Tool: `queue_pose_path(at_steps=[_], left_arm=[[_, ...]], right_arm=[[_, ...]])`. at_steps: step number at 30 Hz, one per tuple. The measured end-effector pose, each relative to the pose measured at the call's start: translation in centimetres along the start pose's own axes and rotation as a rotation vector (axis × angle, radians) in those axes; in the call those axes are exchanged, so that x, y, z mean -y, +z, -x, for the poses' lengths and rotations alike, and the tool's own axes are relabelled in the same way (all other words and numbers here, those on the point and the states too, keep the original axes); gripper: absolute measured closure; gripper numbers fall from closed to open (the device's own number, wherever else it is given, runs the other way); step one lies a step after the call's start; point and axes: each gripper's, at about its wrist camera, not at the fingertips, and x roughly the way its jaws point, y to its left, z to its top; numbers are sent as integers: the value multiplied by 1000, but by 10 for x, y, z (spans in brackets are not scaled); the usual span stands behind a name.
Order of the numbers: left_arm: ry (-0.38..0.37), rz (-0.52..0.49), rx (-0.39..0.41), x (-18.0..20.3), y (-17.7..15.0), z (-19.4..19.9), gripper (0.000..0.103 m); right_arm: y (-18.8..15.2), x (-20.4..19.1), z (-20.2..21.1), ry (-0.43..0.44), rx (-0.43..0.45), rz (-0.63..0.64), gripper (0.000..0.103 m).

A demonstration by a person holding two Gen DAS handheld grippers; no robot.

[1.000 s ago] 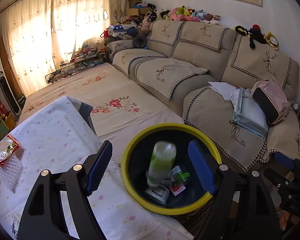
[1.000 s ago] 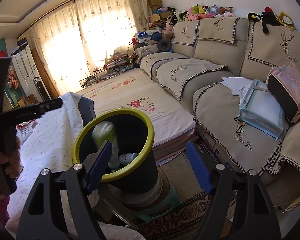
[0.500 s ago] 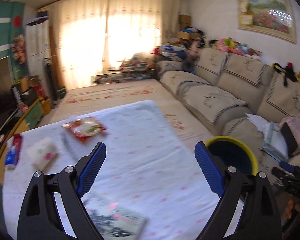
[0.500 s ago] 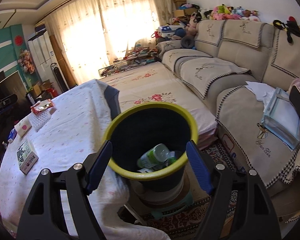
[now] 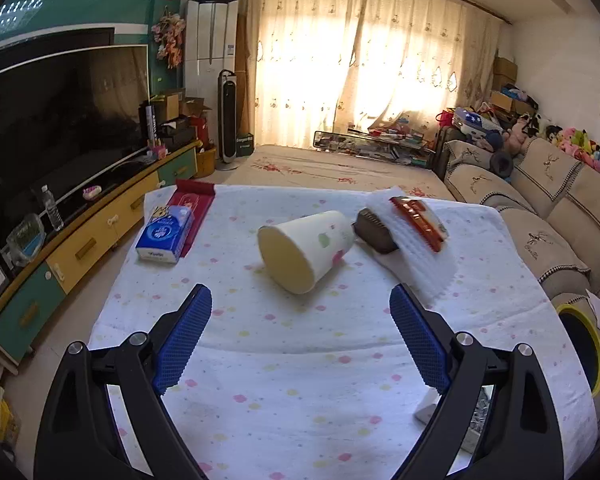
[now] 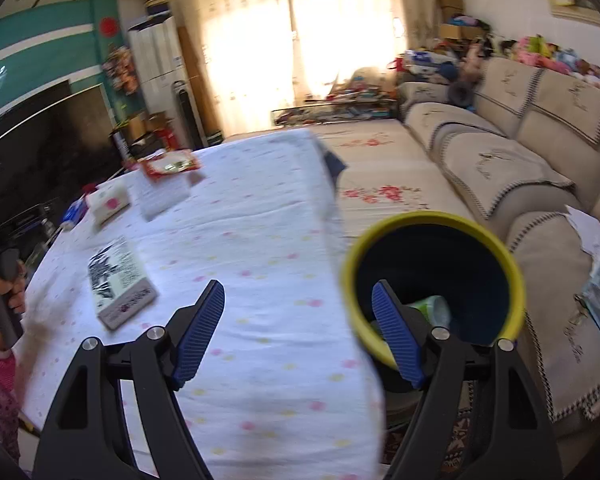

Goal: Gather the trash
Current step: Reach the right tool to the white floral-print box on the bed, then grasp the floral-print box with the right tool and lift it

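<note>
Over table (image 5: 300,360) now, left tongs (image 5: 300,332) face tipped cup (image 5: 306,250), bin left behind.

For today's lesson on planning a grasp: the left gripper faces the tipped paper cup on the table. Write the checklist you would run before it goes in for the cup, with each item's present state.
1. Left gripper open and empty: ok.
2. Paper cup in line between the blue pads: ok, roughly centred ahead.
3. Cup lying on its side, free of neighbours: not ok, its far end seems to touch the dark object under the white foam sheet.
4. Jaw opening wide enough for the cup: cannot tell.
5. Yellow-rimmed bin has room: ok, only a few items at the bottom.
6. Right gripper clear of the path: ok, open near the bin.
</note>
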Motion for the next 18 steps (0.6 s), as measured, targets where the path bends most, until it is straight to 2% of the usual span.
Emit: queue_pose_path(at_steps=[3, 7, 10, 12, 14, 18], left_arm=[[20, 44, -18, -27, -11, -16, 14], [36, 61, -35, -35, -18, -25, 14], [71, 48, -24, -36, -20, -21, 14], [68, 60, -17, -39, -21, -19, 13], [50, 77, -17, -42, -20, -17, 13], [40, 83, -13, -40, -20, -13, 13]], right_arm=[[2, -30, -14, 73, -35, 60, 31], [-1, -77, -32, 196, -67, 178, 30], [-2, -107, -45, 287, -76, 271, 22], [-2, -127, -51, 339, -76, 346, 13], [-1, -140, -57, 349, -68, 406, 8], [2, -154, -77, 327, -109, 493, 7]])
